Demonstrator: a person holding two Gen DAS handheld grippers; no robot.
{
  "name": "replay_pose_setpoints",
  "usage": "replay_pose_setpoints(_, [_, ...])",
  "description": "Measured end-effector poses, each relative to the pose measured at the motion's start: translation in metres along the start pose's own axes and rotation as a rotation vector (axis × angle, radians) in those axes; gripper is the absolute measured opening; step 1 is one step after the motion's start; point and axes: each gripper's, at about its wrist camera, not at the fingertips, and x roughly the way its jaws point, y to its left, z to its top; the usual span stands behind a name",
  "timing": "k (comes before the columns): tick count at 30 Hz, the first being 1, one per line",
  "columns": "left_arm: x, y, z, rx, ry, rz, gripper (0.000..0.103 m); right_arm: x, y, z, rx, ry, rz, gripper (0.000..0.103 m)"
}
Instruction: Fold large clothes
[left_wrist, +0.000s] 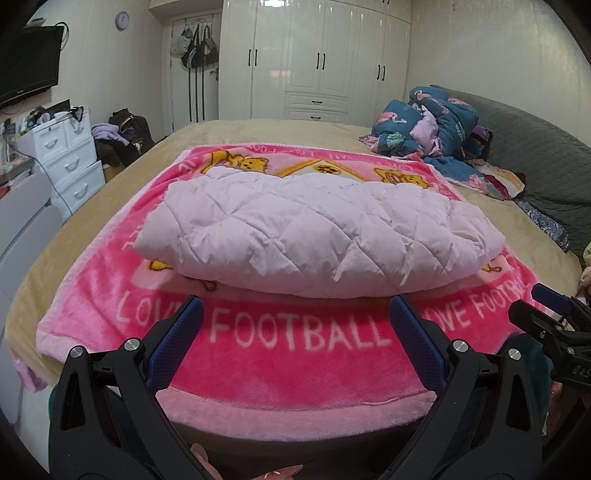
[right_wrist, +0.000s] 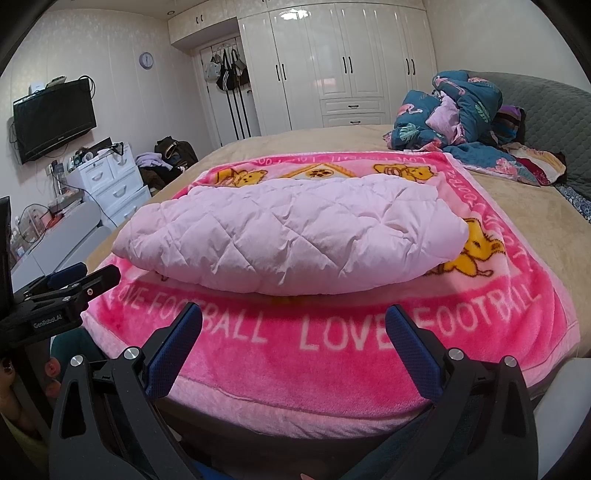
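A pale pink quilted garment (left_wrist: 314, 232) (right_wrist: 291, 240) lies folded into a thick bundle on a bright pink "LOVE FOOTBALL" blanket (left_wrist: 295, 354) (right_wrist: 314, 362) spread on the bed. My left gripper (left_wrist: 295, 306) is open, held over the blanket's near edge, short of the bundle, with nothing between its blue pads. My right gripper (right_wrist: 293, 314) is open too, at the same near edge, empty. The right gripper (left_wrist: 546, 306) shows at the right of the left wrist view; the left gripper (right_wrist: 85, 277) appears at the left of the right wrist view.
A tan bedspread (left_wrist: 147, 162) covers the bed. A heap of blue patterned bedding (left_wrist: 428, 125) lies at the far right by a grey headboard (left_wrist: 535, 147). White drawers (left_wrist: 70, 162), a wall TV (right_wrist: 55, 118) and white wardrobes (left_wrist: 317, 59) line the room.
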Motion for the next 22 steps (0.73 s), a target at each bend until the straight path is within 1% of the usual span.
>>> replay_pose_setpoints(2, [0.001,-0.001,0.000,0.003,-0.001,-0.009,0.094,0.001,0.000,-0.001,-0.001,0.004,-0.003,0.099])
replay_pose_setpoints(4, [-0.001,0.001,0.000,-0.001,-0.008,-0.042,0.094,0.001,0.000,-0.002,0.000,0.008,-0.001,0.099])
replay_pose_setpoints(8, [0.000,0.000,0.000,0.009,-0.002,-0.043,0.094,0.005,-0.007,-0.002,0.009,0.029,-0.018,0.099])
replay_pose_setpoints(10, [0.002,0.005,-0.001,-0.006,0.008,-0.065,0.094,0.003,-0.015,-0.003,0.025,0.022,-0.043,0.099])
replay_pose_setpoints(12, [0.007,0.017,0.000,-0.038,0.001,-0.038,0.094,-0.003,-0.028,-0.003,0.060,-0.005,-0.077,0.099])
replay_pose_setpoints(13, [0.012,0.027,0.000,-0.067,0.001,-0.012,0.094,-0.008,-0.041,-0.004,0.085,-0.025,-0.113,0.099])
replay_pose_setpoints(15, [0.028,0.056,0.005,-0.120,0.039,0.040,0.094,-0.019,-0.069,-0.004,0.127,-0.064,-0.201,0.099])
replay_pose_setpoints(16, [0.035,0.072,0.007,-0.141,0.046,0.078,0.094,-0.027,-0.093,-0.006,0.167,-0.091,-0.267,0.099])
replay_pose_setpoints(18, [0.056,0.117,0.016,-0.168,0.062,0.194,0.094,-0.038,-0.143,-0.012,0.245,-0.106,-0.392,0.099])
replay_pose_setpoints(19, [0.066,0.142,0.021,-0.189,0.072,0.264,0.094,-0.045,-0.182,-0.020,0.306,-0.104,-0.495,0.099])
replay_pose_setpoints(20, [0.081,0.180,0.027,-0.221,0.094,0.346,0.094,-0.051,-0.220,-0.031,0.366,-0.092,-0.596,0.099])
replay_pose_setpoints(21, [0.089,0.207,0.032,-0.239,0.104,0.403,0.094,-0.058,-0.262,-0.045,0.437,-0.063,-0.709,0.099])
replay_pose_setpoints(22, [0.097,0.235,0.037,-0.263,0.112,0.458,0.094,-0.063,-0.296,-0.058,0.487,-0.037,-0.797,0.099])
